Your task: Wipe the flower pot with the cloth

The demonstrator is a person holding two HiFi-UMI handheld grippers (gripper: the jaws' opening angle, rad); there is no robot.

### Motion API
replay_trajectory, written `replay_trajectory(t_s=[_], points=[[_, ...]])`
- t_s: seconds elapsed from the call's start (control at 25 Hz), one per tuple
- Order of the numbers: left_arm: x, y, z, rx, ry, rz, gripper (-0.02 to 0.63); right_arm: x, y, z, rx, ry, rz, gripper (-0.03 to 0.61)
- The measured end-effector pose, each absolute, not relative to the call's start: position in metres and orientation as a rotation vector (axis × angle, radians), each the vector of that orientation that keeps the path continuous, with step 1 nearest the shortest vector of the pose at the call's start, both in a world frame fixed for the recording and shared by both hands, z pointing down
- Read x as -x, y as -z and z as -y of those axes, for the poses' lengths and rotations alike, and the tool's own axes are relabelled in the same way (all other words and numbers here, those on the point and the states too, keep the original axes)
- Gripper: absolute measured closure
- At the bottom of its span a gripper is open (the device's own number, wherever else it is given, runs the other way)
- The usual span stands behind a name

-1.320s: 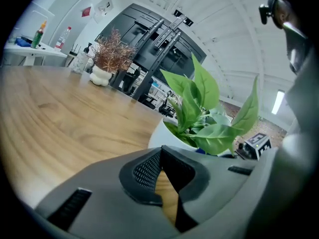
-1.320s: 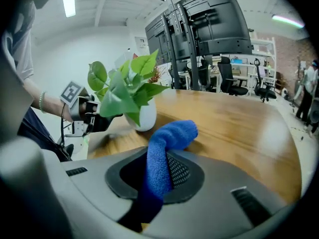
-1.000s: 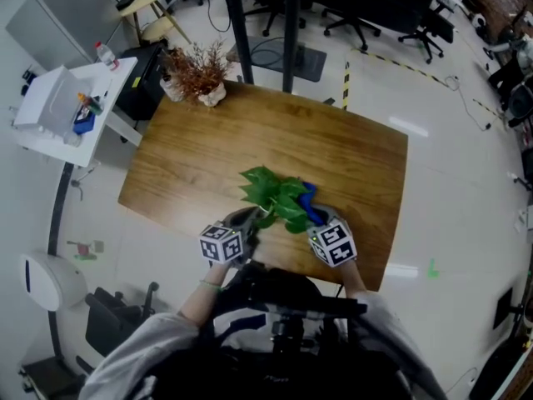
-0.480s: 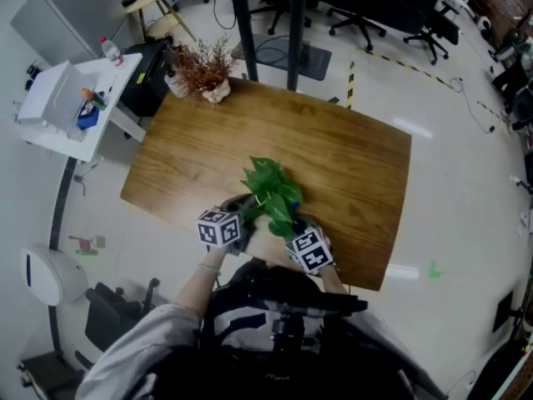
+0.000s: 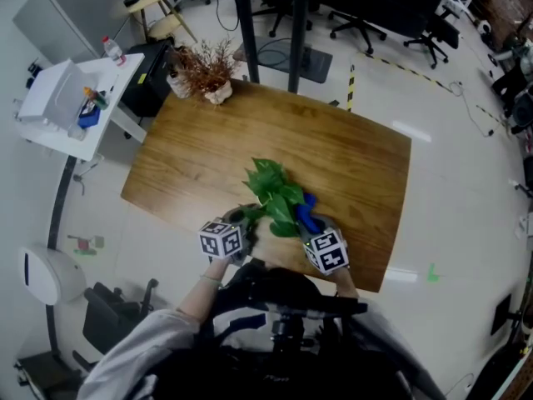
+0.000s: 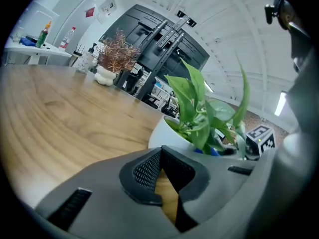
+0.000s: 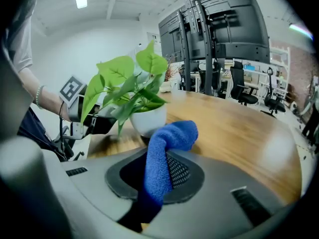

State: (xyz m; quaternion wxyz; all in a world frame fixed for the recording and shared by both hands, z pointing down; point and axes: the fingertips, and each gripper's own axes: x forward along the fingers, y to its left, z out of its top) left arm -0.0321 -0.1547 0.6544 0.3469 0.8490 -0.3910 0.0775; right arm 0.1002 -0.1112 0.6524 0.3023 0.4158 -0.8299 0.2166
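right gripper view shows the right gripper (image 7: 160, 176) squeezed tight on the blue cloth (image 7: 169, 141), just beside the white flower pot (image 7: 148, 119). the left gripper (image 6: 160, 158), on the pot's other side, is pinched together on nothing. wiping seems under way; next the cloth must rub the pot's side.

Both of my grippers look the same from here. The left gripper (image 6: 162, 158) and right gripper (image 7: 159, 171) are smooth grey moulded shells with black pads (image 6: 146, 171) that have a fine dotted mesh face. Out to either side of the pads there's a small black ribbed slot (image 6: 70, 205). Each gripper carries a white cube (image 5: 221, 241) with black square markers. Behind the left gripper I can see a beaded bracelet (image 7: 39, 96) on the wrist, then a light grey sleeve (image 5: 137, 352). There's black rig hardware (image 5: 283, 307) on the chest.
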Motion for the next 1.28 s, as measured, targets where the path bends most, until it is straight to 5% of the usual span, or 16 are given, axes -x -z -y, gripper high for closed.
replay_trajectory(t_s=[0.36,1.28], points=[[0.012,-0.652,0.132,-2.250,-0.211,0.923,0.606,-0.103,-0.624,0.164,-1.013,-0.383,2.302,0.520],[0.059,-0.652,0.188,-2.171,-0.114,1.065,0.606,-0.016,-0.669,0.106,-0.780,-0.522,2.283,0.520]])
